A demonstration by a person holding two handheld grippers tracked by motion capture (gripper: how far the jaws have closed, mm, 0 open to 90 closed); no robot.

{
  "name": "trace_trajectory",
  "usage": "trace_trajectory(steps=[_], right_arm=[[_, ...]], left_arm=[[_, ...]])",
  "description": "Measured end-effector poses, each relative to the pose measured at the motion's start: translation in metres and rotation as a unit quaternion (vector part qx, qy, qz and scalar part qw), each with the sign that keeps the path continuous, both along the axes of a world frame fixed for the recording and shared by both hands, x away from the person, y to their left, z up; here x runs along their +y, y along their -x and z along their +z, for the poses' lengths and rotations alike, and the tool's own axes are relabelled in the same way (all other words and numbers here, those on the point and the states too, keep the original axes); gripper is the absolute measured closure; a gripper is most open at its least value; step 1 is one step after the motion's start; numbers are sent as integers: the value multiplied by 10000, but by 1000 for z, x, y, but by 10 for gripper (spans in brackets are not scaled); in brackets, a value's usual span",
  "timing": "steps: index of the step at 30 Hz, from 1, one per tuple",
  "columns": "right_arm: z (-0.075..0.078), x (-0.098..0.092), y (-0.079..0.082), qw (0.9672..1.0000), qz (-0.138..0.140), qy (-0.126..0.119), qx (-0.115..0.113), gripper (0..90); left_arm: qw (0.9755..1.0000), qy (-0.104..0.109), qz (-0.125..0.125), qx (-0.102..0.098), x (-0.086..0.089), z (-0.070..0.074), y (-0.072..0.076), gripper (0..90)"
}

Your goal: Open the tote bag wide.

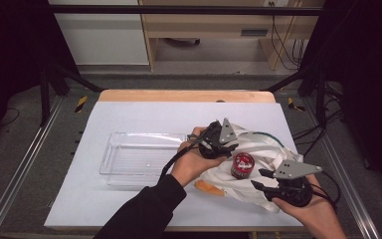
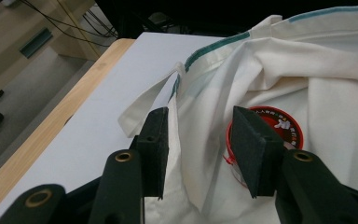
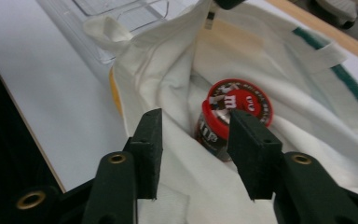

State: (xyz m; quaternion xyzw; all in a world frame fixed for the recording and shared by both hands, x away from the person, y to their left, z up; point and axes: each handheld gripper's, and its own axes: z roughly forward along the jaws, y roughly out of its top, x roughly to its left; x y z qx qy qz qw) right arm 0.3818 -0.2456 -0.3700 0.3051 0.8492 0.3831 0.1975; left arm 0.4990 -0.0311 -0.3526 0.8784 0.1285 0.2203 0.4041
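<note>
On the right half of the white table surface [image 1: 129, 199], near its right edge, lies a white cloth bag [image 1: 266, 144] with a green stripe, and a red-lidded jar [image 1: 242, 165] stands in its open mouth. The left gripper [image 1: 219, 142] holds its jaws partly apart with a fold of the bag's rim between them, though I cannot tell whether the pads press on it. The right gripper [image 1: 258, 180], near the front edge, has its jaws partly apart over the cloth just short of the jar, gripping nothing; a clear plastic tray [image 1: 112, 154] sits toward the surface's middle-left.
</note>
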Motion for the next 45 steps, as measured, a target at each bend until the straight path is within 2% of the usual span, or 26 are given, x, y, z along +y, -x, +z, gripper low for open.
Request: trace_trajectory(steps=[7, 14, 20, 23, 25, 30, 33, 38, 45], right_arm=[[-16, 8, 6, 9995, 159, 24, 286, 535], [-26, 14, 16, 9991, 262, 173, 278, 575], [-34, 22, 21, 9984, 434, 144, 327, 562], [-36, 26, 23, 9983, 445, 202, 332, 565], [-38, 27, 23, 9982, 434, 282, 317, 598], [-43, 27, 23, 9976, 456, 431, 290, 773], [-46, 26, 23, 9975, 485, 393, 327, 853], [-50, 24, 23, 9972, 523, 348, 406, 881], [-52, 25, 25, 9969, 577, 364, 394, 892]], left_arm=[[9999, -133, 37, 55, -6, -7, -10, 651], [9994, -240, 127, 224, -4, -13, -21, 807], [9987, -239, 316, 314, 1, -13, -31, 883], [9984, -212, 396, 340, 5, -13, -36, 891], [9982, -189, 453, 349, 9, -12, -39, 893], [9974, -176, 576, 384, 17, -13, -47, 895], [9968, -182, 649, 422, 22, -15, -51, 895], [9951, -223, 810, 513, 29, -23, -59, 896], [9933, -290, 923, 629, 33, -34, -66, 896]])
